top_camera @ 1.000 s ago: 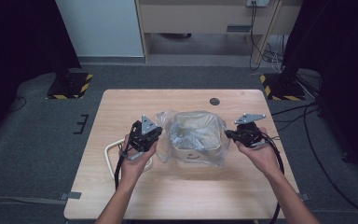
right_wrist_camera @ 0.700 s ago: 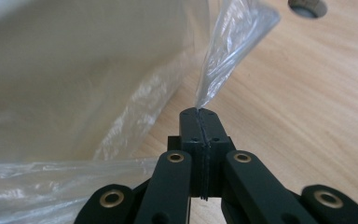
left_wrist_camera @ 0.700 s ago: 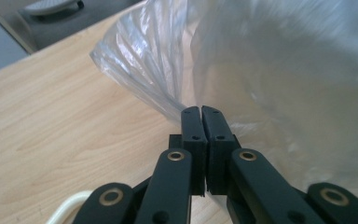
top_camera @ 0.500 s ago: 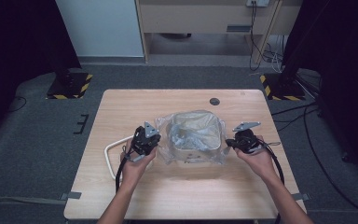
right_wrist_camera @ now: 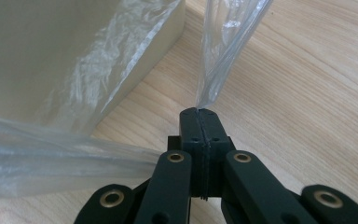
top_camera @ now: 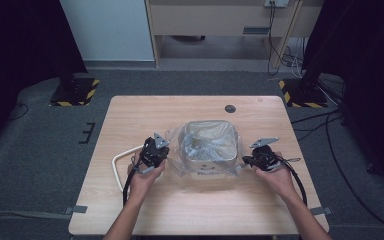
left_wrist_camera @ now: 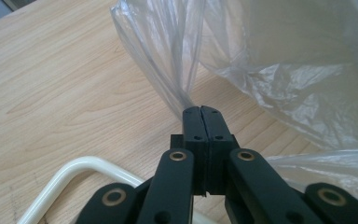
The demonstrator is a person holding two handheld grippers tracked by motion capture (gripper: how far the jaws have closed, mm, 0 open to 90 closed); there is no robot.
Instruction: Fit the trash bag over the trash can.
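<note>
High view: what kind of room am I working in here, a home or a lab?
Probably a lab or recording studio, not a home: a bare light wooden table stands on grey carpet between black stands with yellow-and-black hazard-striped bases, and loose black cables trail across the floor.

Light wooden table [top_camera: 200, 210] with a bag-lined beige bin [top_camera: 210, 150], white handle loop [top_camera: 122, 157], small dark disc [top_camera: 230, 108].

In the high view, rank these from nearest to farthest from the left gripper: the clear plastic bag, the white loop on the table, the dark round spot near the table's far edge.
From the left gripper:
1. Clear plastic bag, pinched in its shut jaws, over the square bin.
2. White loop, just outside the gripper, toward the table's left edge.
3. Dark round spot, far side of the table, beyond the bin.
</note>
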